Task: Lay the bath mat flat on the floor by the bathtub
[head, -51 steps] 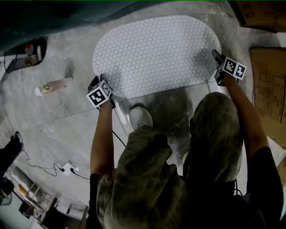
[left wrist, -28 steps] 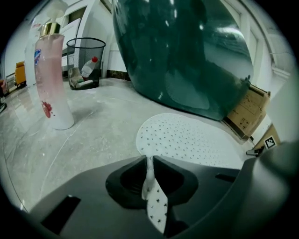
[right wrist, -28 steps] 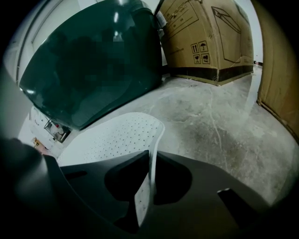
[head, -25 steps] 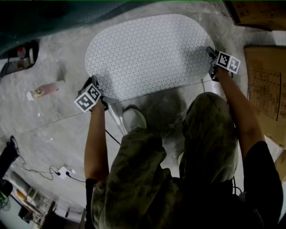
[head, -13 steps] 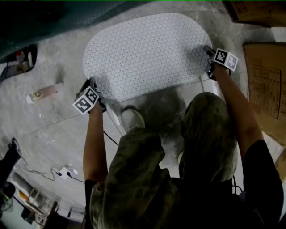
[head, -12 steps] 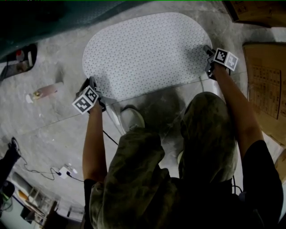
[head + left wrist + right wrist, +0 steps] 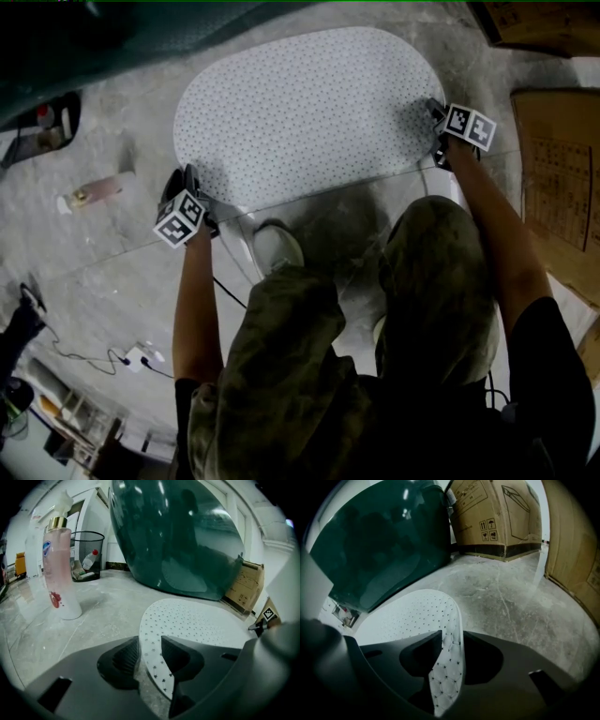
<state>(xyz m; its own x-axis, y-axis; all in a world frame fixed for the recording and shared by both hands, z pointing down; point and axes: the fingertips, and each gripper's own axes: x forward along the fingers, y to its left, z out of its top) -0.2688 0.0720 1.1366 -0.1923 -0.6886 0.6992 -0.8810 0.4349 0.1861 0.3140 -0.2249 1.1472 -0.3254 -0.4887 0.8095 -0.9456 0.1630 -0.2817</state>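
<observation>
- Releasing is what just happened: both tongs' jaws have just been opening, after being clenched on the mat a second ago.
- Left gripper [image 7: 180,181]: jaws parted. The end of the white oval perforated rubber bath mat [image 7: 300,112] stands between them, curled up off the floor, and the pads no longer pinch it.
- Right gripper [image 7: 434,112]: same. The jaws are loosened, the mat's other end rises between them, and there is a gap on one side, so it is not gripped.
- Mat location: spread on the grey concrete floor [image 7: 122,272], just beside the dark green glossy bathtub [image 7: 112,37], long side towards the tub. Most of it looks flat.
- Against two seconds ago the mat sits slightly further left in the head view. In the last half second its outline barely changed, so I judge it settled.
- Meaning for the task: placement looks done and the let-go is under way. What is left is to draw both tongs clear so the lifted ends drop.
- Risk: an end snags on a pad and drags the mat, or stays curled.
- The pink pump bottle [image 7: 94,192] and the brown cardboard boxes [image 7: 558,169] lie clear of the mat.
</observation>
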